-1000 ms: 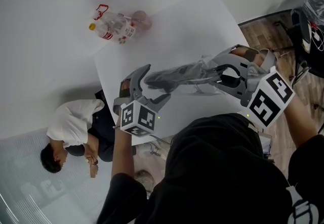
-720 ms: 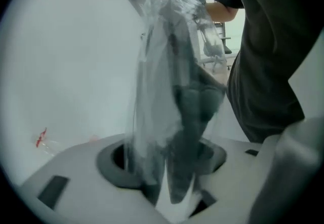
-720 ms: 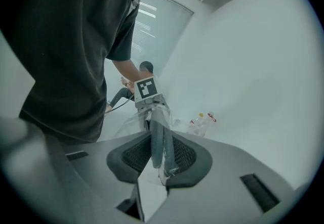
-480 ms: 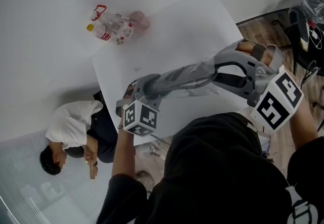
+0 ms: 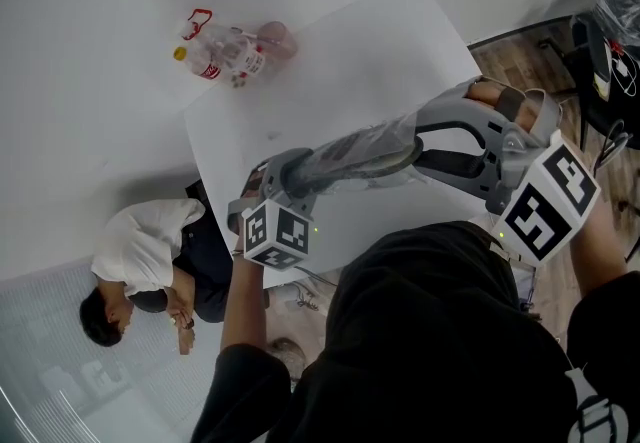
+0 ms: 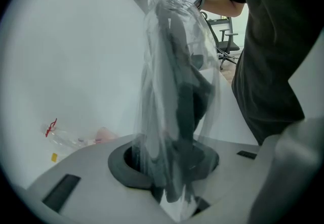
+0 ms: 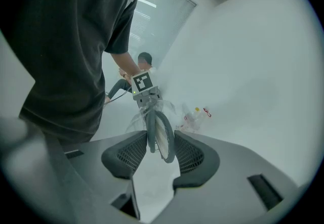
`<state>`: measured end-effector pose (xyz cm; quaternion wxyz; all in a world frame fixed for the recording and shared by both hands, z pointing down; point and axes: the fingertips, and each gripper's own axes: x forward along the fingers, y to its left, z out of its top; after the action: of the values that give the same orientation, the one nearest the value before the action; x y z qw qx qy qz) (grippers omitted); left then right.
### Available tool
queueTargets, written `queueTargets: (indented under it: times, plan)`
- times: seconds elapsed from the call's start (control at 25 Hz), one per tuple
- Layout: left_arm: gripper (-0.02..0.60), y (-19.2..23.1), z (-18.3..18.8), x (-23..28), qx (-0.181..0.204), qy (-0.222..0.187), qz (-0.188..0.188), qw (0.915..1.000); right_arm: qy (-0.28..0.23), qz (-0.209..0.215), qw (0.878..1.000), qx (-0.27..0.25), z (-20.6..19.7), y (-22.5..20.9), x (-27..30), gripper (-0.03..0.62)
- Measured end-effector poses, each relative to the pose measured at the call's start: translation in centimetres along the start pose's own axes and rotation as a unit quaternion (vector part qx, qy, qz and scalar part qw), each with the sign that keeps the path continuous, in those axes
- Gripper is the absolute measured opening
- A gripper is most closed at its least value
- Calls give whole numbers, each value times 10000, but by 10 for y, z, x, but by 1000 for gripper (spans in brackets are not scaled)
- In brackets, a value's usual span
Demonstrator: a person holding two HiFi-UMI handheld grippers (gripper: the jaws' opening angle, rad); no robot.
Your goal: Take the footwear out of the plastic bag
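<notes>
The left gripper [image 5: 285, 173] is pinching the plastic bag [image 5: 352, 152] mid-frame, above the bench [image 5: 350, 51]. The right gripper [image 5: 418, 145] jaws are opening around the footwear [image 7: 161, 139], which is not out yet.

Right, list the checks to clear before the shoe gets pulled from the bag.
1. Left claw shut on bag: ok.
2. Shoe between right claw pads: ok.
3. Right claw pressing on shoe: cannot tell; its jaws are opening.
4. Shoe out of bag: not ok, it is inside.
5. Bottles apart from bag: ok.
</notes>
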<state>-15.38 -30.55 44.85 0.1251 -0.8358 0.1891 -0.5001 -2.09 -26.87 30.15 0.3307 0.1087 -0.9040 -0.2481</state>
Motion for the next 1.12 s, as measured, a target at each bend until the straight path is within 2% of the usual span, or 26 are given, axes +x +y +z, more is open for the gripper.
queueTargets:
  times: [0.32, 0.44, 0.6, 0.68, 0.76, 0.8, 1.12]
  plan:
    - [135, 0, -7, 8, 78, 216, 156, 9996, 165, 29, 9996, -225, -4, 3, 8, 173]
    - [135, 2, -6, 10, 155, 242, 192, 9994, 184, 252, 9993, -207, -5, 6, 14, 173]
    - [134, 1, 13, 12, 252, 11, 175, 9995, 259, 570, 9971, -443, -3, 27, 32, 173]
    - [133, 0, 17, 15, 391, 27, 173, 9991, 432, 451, 9960, -634, -8, 27, 39, 167]
    - [133, 1, 16, 15, 343, 9, 169, 9993, 433, 271, 9961, -725, -11, 21, 42, 104]
    - [133, 2, 15, 14, 305, -20, 166, 9994, 393, 224, 9964, -721, -10, 19, 42, 95]
    - [135, 3, 13, 17, 245, -64, 233, 9994, 285, 144, 9971, -689, -12, 16, 38, 87]
